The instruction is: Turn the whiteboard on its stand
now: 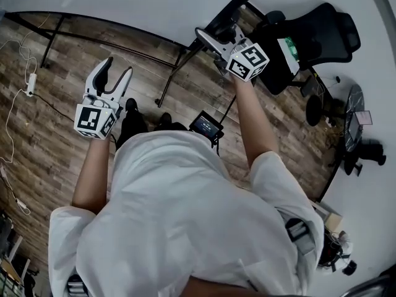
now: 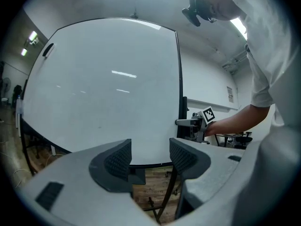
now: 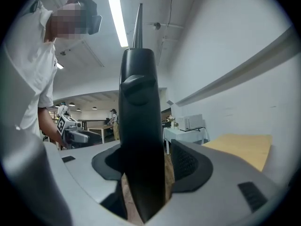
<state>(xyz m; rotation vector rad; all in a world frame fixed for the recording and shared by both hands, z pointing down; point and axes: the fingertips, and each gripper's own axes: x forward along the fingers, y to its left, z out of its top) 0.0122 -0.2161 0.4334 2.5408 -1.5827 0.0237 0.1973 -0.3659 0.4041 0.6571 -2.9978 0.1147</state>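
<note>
Whiteboard [image 2: 103, 88] upright, face twd left gripper [image 2: 150, 155], side edge [image 3: 138, 126] vertical. Right gripper [image 3: 149, 166] jaws fairly wide astride that edge, gap one side. Left wide, empty.

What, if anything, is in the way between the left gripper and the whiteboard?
Nothing visible. The left gripper holds its jaws open toward the whiteboard, with only air between them. The right gripper is at the board's side edge, whose black frame stands between its jaws.

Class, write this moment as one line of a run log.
left gripper: open, empty | right gripper: open, straddling whiteboard edge
</note>
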